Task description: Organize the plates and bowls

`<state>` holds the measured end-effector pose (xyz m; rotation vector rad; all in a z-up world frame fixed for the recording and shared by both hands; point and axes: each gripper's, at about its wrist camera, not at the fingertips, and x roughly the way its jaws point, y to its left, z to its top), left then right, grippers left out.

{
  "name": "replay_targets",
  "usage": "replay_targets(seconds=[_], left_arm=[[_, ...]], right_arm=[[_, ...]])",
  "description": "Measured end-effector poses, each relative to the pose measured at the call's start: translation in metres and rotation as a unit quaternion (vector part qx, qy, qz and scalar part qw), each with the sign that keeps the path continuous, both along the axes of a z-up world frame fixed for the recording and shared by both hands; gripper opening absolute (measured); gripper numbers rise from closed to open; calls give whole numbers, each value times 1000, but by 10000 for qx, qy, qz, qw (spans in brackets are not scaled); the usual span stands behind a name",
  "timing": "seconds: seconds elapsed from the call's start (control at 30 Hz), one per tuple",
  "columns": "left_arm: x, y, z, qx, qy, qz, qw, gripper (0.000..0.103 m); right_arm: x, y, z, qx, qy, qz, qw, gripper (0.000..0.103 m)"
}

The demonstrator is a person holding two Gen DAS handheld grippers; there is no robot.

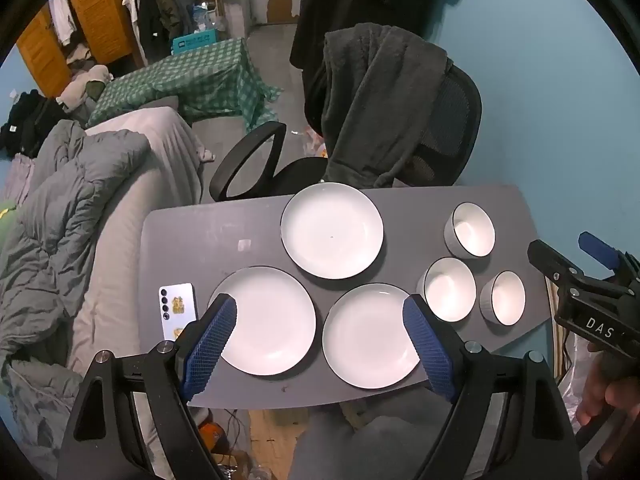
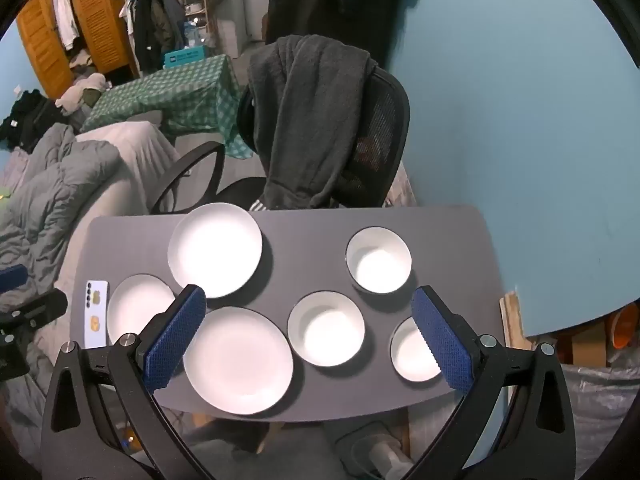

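Note:
Three white plates lie on the grey table (image 1: 192,236): a far plate (image 1: 332,231), a near-left plate (image 1: 266,320) and a near-right plate (image 1: 370,336). Three white bowls stand to their right: a far bowl (image 1: 472,230), a middle bowl (image 1: 449,289) and a small right bowl (image 1: 505,298). My left gripper (image 1: 320,340) hovers open above the two near plates, holding nothing. My right gripper (image 2: 312,336) hangs open above the near-right plate (image 2: 238,360) and middle bowl (image 2: 326,328), also holding nothing. The small bowl (image 2: 412,352) is partly hidden behind its right finger.
A white phone (image 1: 178,310) lies at the table's left edge. An office chair draped with a dark garment (image 1: 376,108) stands behind the table. A bed with grey bedding (image 1: 80,200) is to the left, a blue wall (image 1: 540,80) to the right.

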<state>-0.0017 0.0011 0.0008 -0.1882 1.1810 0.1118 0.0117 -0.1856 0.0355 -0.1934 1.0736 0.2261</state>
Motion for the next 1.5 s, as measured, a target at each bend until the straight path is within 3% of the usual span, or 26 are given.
replay_targets(seconds=[1.5], left_arm=[[15, -6, -6, -139, 145, 161, 9997, 86]], right_arm=[[15, -2, -2, 72, 66, 150, 9998, 101]])
